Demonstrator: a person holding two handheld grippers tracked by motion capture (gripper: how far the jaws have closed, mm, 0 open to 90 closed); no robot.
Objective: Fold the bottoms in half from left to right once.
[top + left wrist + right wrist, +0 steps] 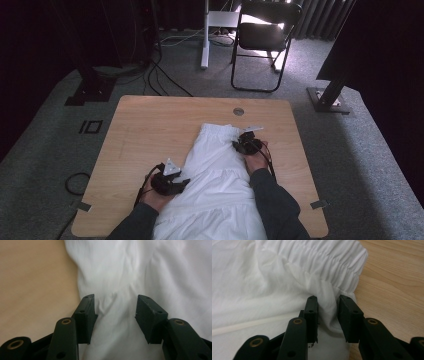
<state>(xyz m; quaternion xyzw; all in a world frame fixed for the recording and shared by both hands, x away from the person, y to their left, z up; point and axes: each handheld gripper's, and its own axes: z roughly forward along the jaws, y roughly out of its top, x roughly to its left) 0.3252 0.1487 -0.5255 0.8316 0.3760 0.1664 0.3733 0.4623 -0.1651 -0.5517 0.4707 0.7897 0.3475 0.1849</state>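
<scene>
Wooden table [150, 130], white gathered-waist garment [215, 165], wrinkled

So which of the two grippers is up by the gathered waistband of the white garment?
The right gripper, with a fold of the white garment between its jaws just below the gathered waistband. The left gripper stands open over plain fabric lower down.

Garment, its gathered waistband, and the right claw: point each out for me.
garment [215, 175], high view, middle of the white cloth
waistband [337, 262], right gripper view, the gathered ridges
right claw [326, 315], right gripper view, midway between its tips
</scene>
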